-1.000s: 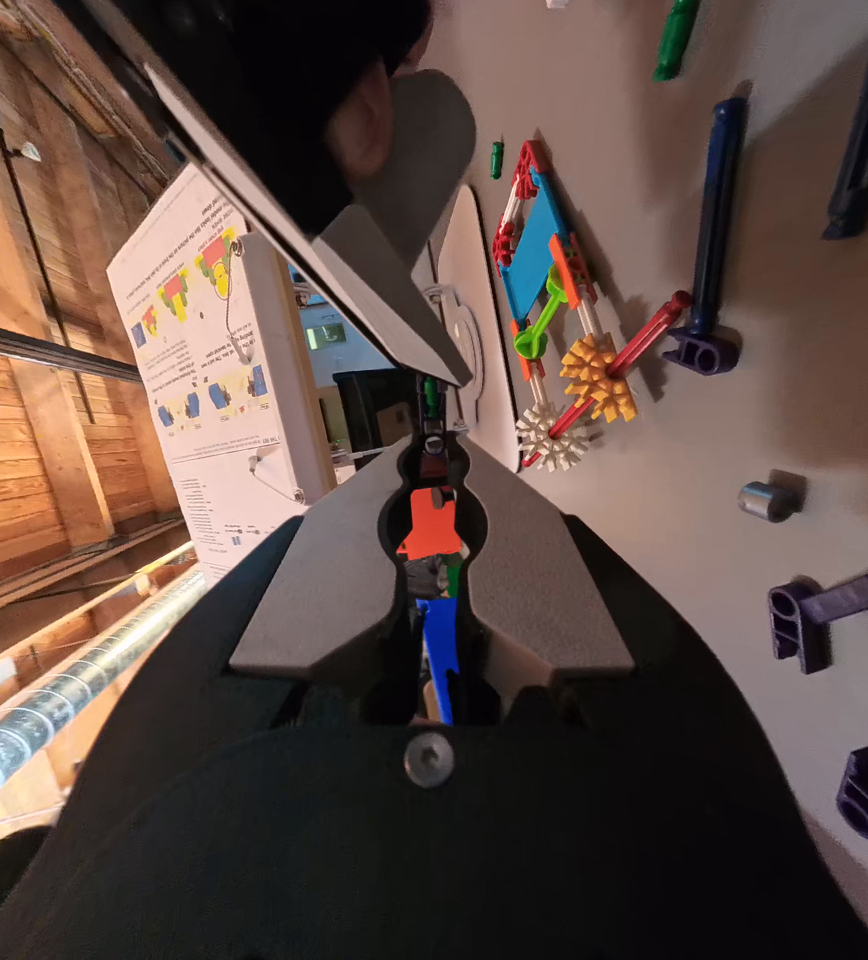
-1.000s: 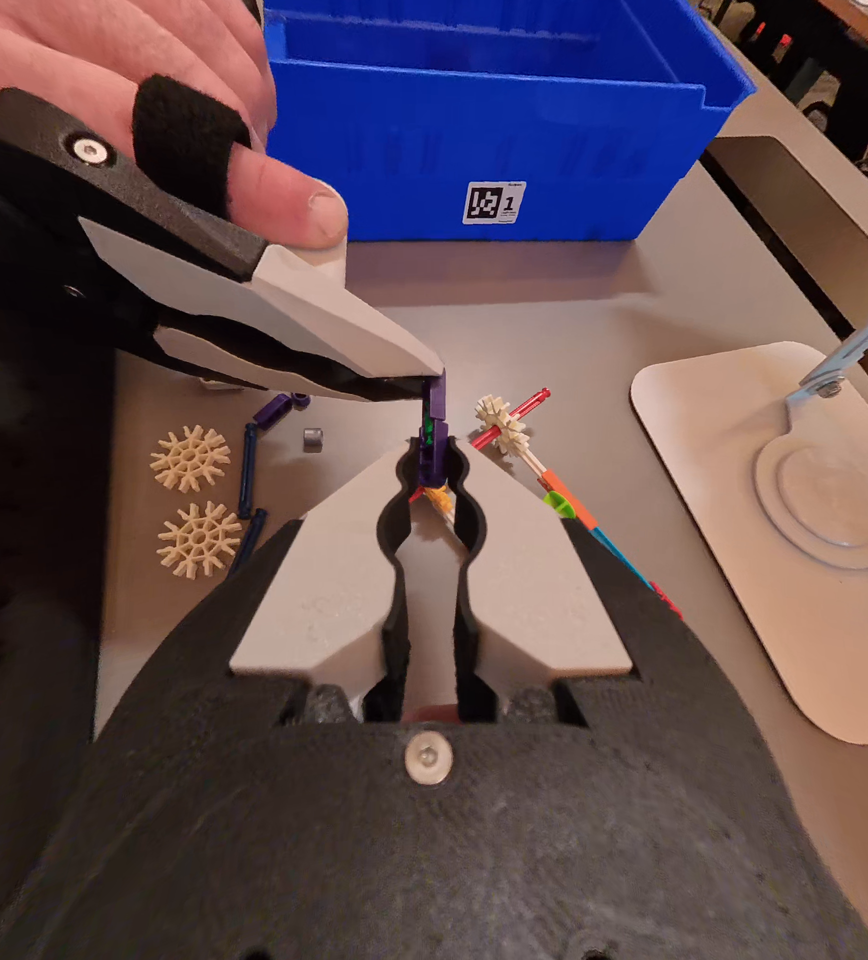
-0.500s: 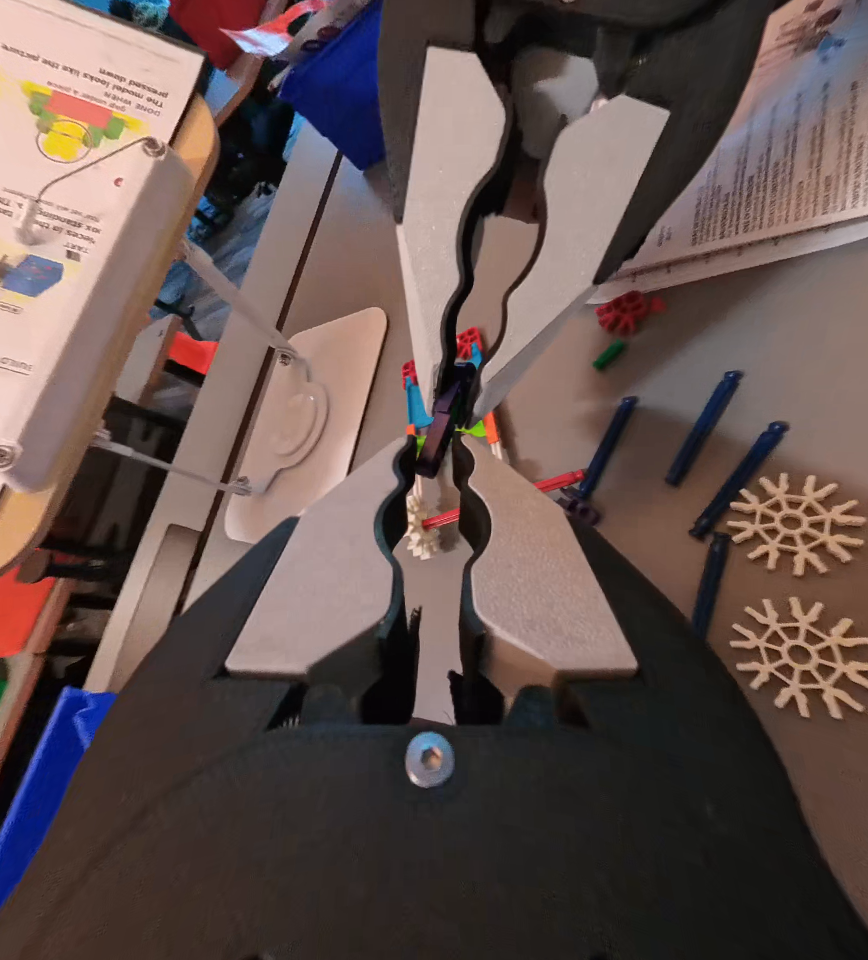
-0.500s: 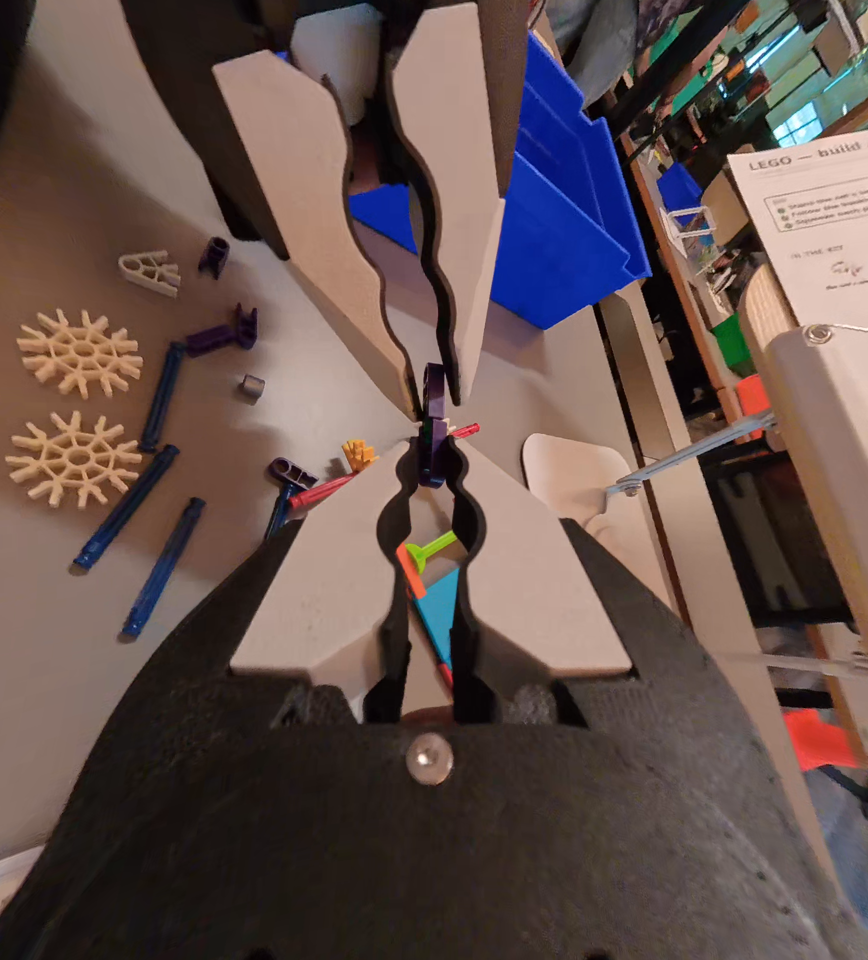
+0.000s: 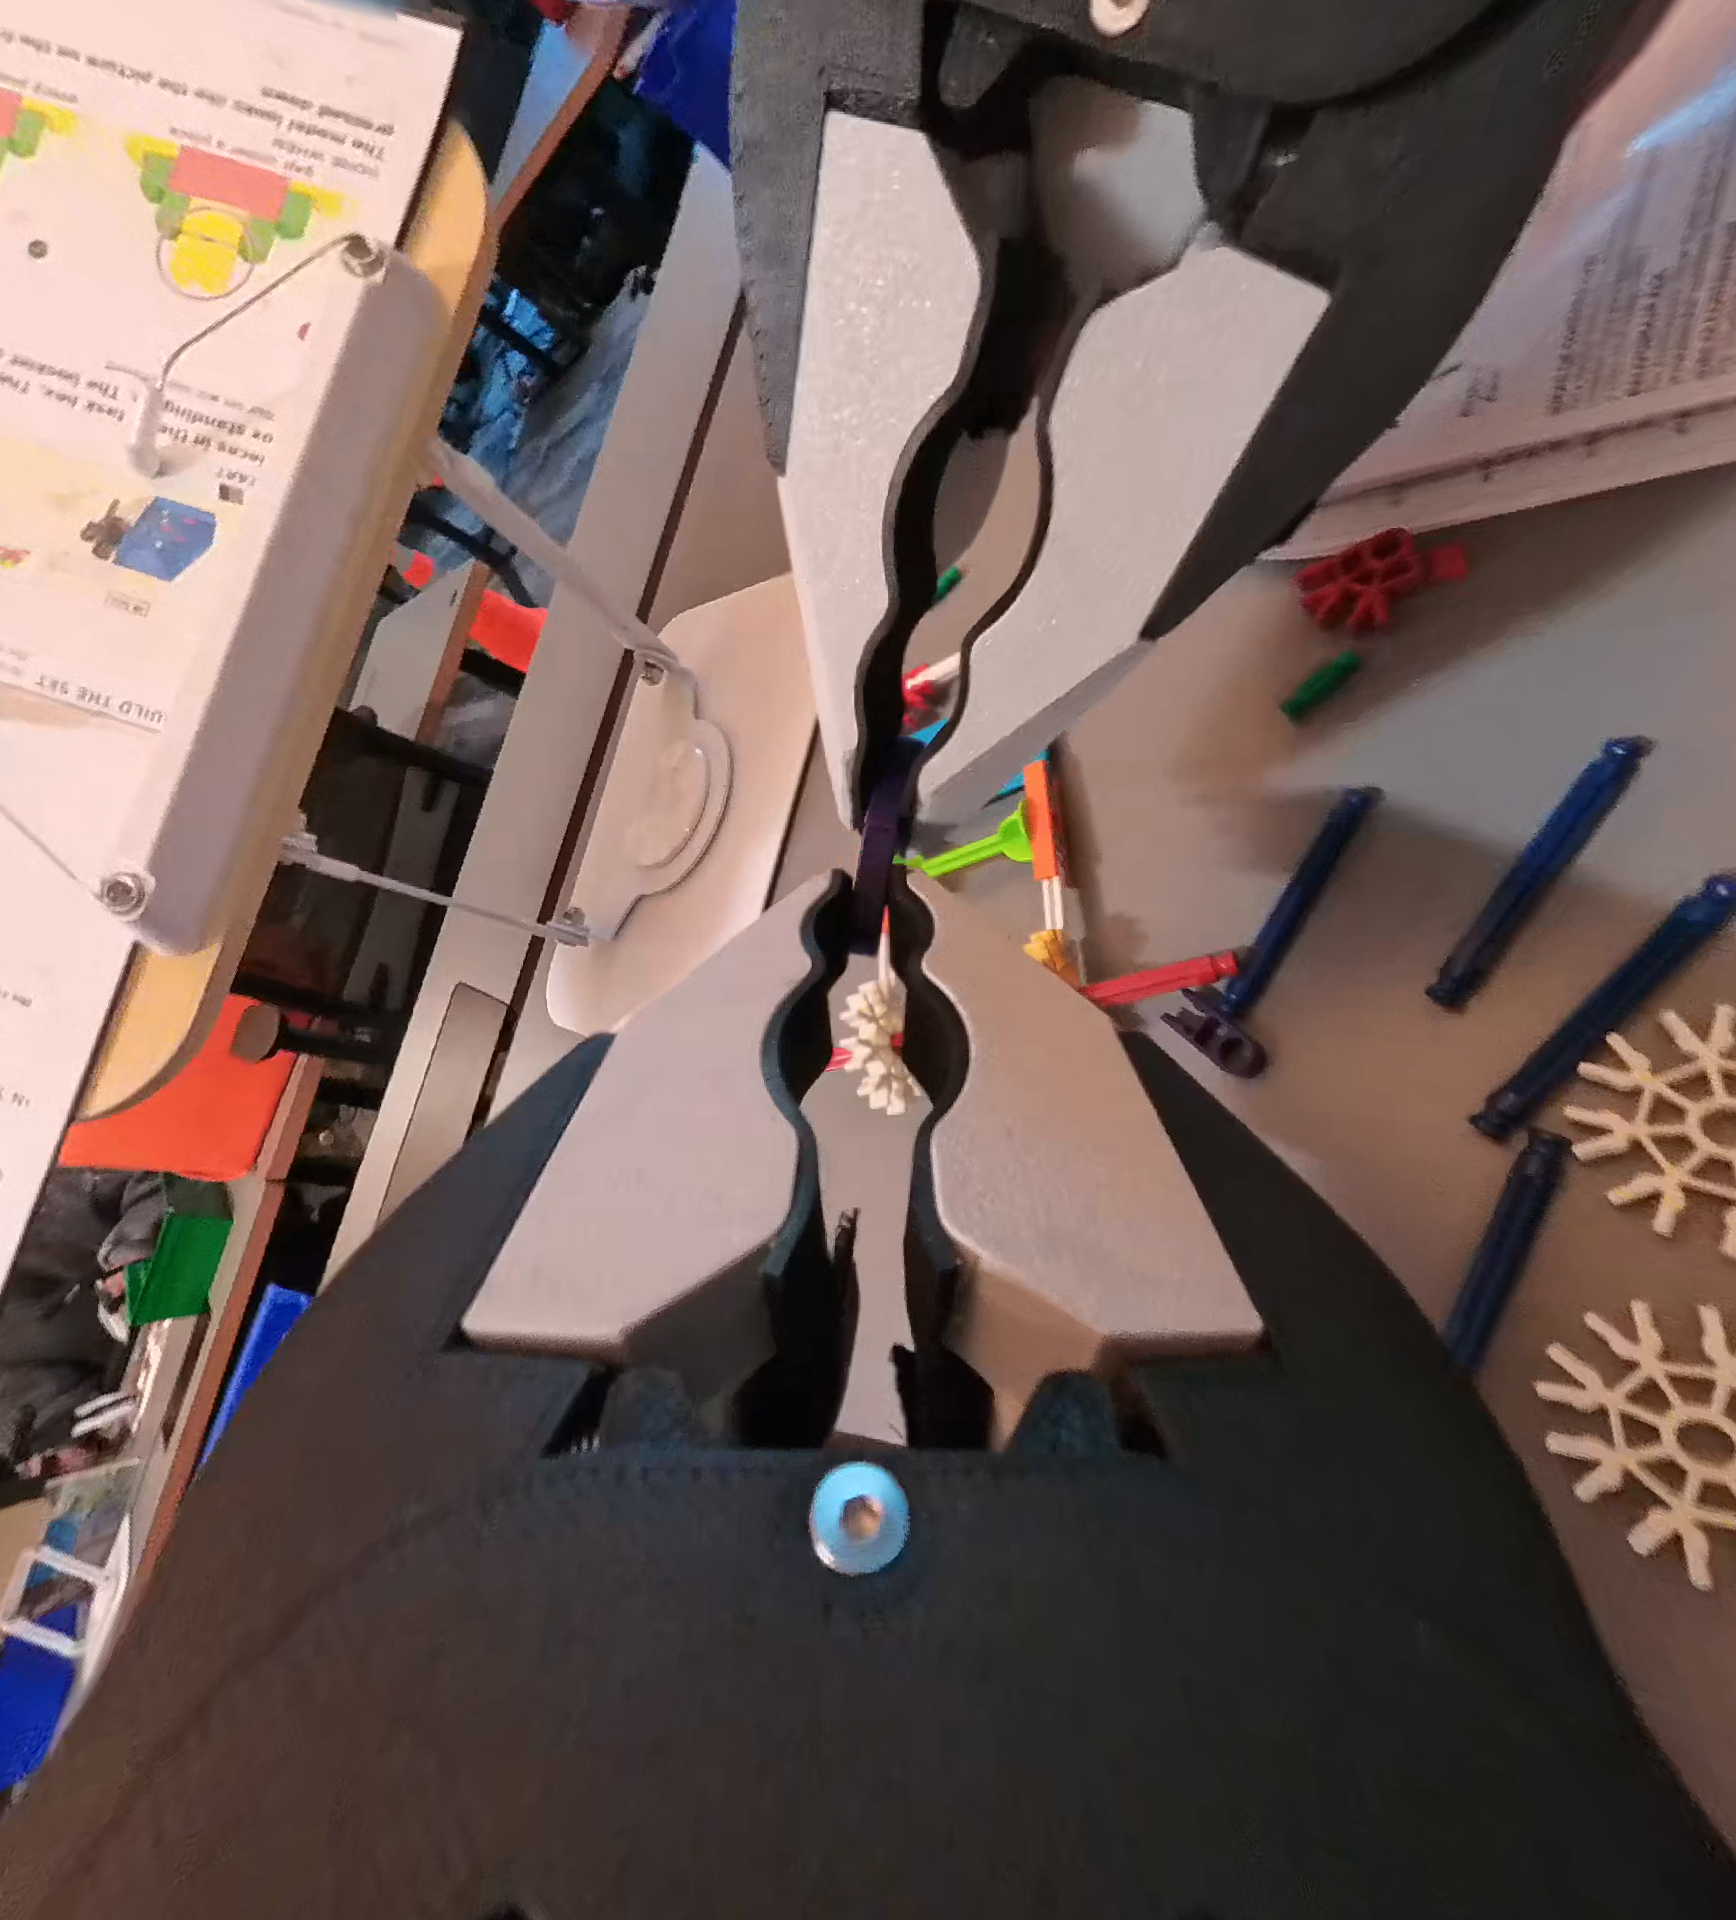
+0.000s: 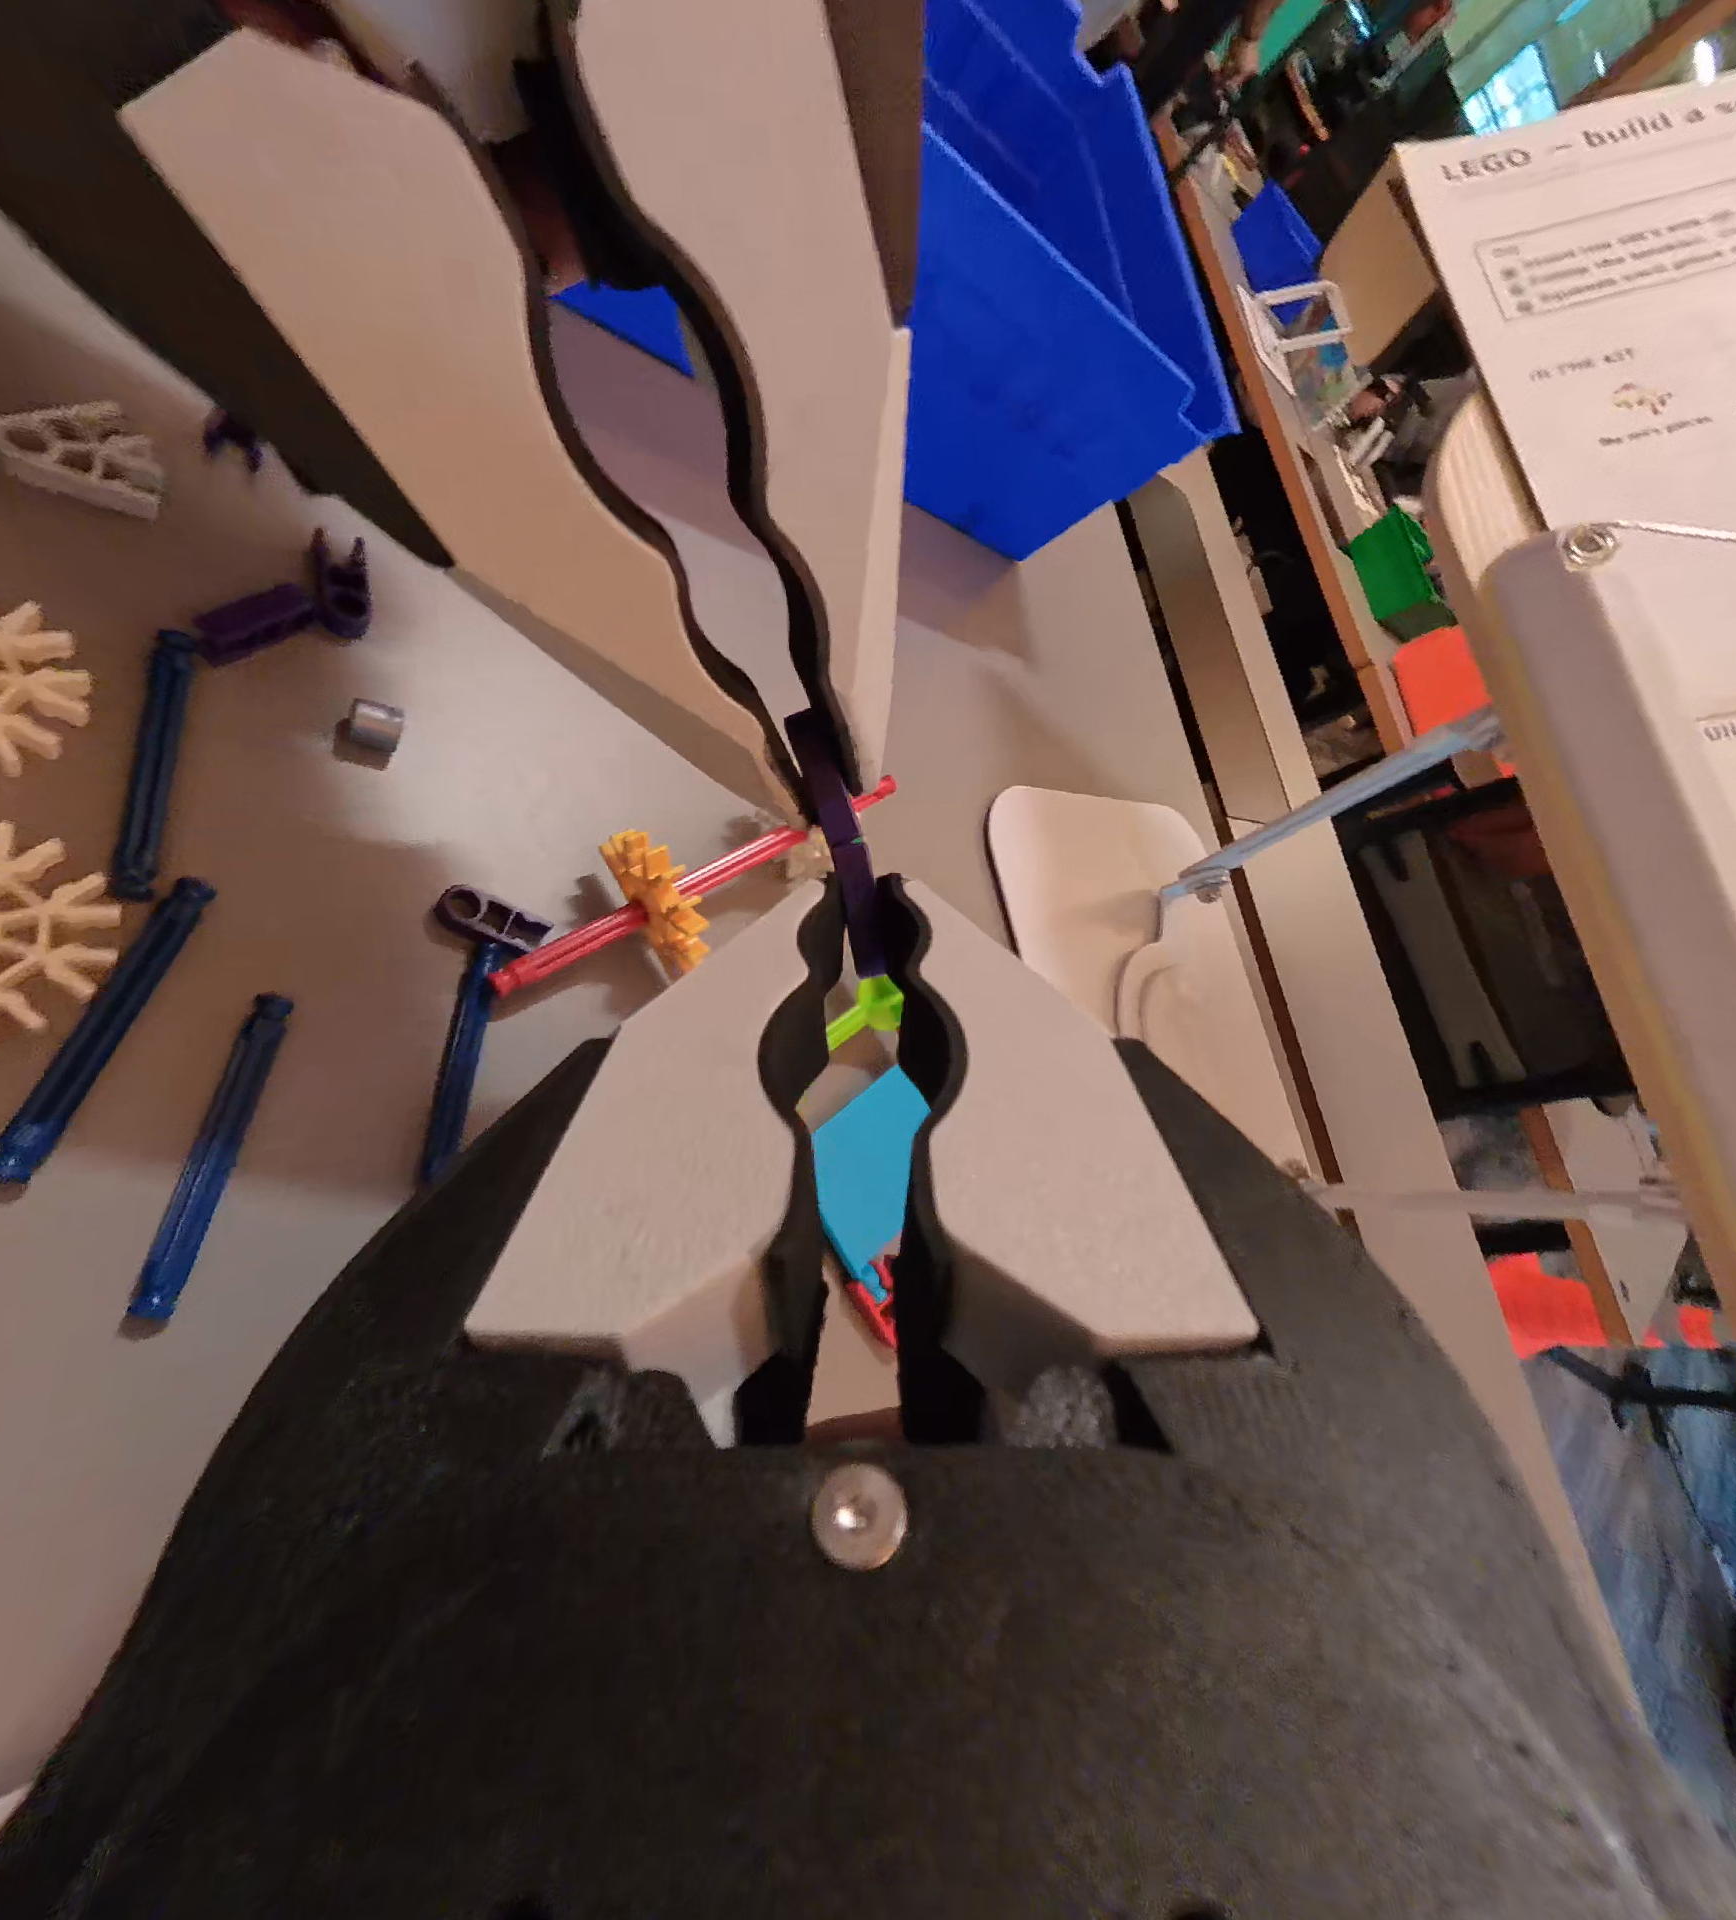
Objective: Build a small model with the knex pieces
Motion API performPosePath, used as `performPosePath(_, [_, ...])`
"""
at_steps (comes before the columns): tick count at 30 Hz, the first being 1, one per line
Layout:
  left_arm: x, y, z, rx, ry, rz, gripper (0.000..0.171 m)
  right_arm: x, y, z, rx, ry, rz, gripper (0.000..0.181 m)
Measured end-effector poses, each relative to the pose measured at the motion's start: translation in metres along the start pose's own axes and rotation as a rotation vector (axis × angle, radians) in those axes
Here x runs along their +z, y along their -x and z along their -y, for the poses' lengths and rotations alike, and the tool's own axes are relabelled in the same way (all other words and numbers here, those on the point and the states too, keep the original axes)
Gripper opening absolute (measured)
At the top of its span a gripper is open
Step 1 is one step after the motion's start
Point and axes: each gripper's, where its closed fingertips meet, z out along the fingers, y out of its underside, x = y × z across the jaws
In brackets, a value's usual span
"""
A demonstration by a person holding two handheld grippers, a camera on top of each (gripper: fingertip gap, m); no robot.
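A small purple connector piece (image 5: 879, 847) is held tip to tip between both grippers, above the table. My left gripper (image 5: 869, 906) is shut on one end of it. My right gripper (image 6: 859, 894) is shut on the other end (image 6: 848, 831). Each gripper enters the other's view from the top, with its jaws closed on the piece. Under them on the table lies a rod-and-connector model with a light blue panel (image 6: 864, 1174), a lime rod (image 5: 957, 854), a red rod (image 6: 583, 940), a yellow gear (image 6: 654, 899) and a white gear (image 5: 879, 1039).
Several dark blue rods (image 5: 1539, 868) and two cream snowflake wheels (image 5: 1716, 1132) lie beside the model. A grey spacer (image 6: 370, 732), a red connector (image 5: 1363, 592) and blue bins (image 6: 1030, 364) are farther off. An instruction board (image 5: 147, 468) stands on a white base (image 6: 1082, 904). Left and right tips are no more than a few centimetres apart. The yellow gear (image 6: 654, 899) is about 6 cm from both grippers' fingertips.
Over the last second both grippers swung round together with the purple piece clamped between them, so that they now face each other. Since half a second ago they have barely shifted.
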Motion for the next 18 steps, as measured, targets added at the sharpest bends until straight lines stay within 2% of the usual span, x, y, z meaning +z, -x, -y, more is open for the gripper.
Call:
performPosePath(11, [0.012, 0.007, -0.007, -0.177, 0.041, 0.113, 0.005, 0.008, -0.011, -0.009, 0.04, 0.092, -0.116, 0.004])
performPosePath(14, [0.011, 0.009, -0.006, -0.168, 0.027, 0.106, 0.005, 0.007, -0.011, -0.007, 0.014, 0.076, -0.112, 0.004])
performPosePath(16, [0.008, 0.007, -0.003, -0.024, -0.022, 0.073, 0.005, 0.005, -0.009, -0.005, 0.011, 0.035, -0.063, 0.004])
performPosePath(18, [0.005, 0.003, -0.003, 0.029, -0.035, 0.024, 0.004, 0.004, -0.004, -0.004, -0.054, 0.023, -0.026, 0.003])
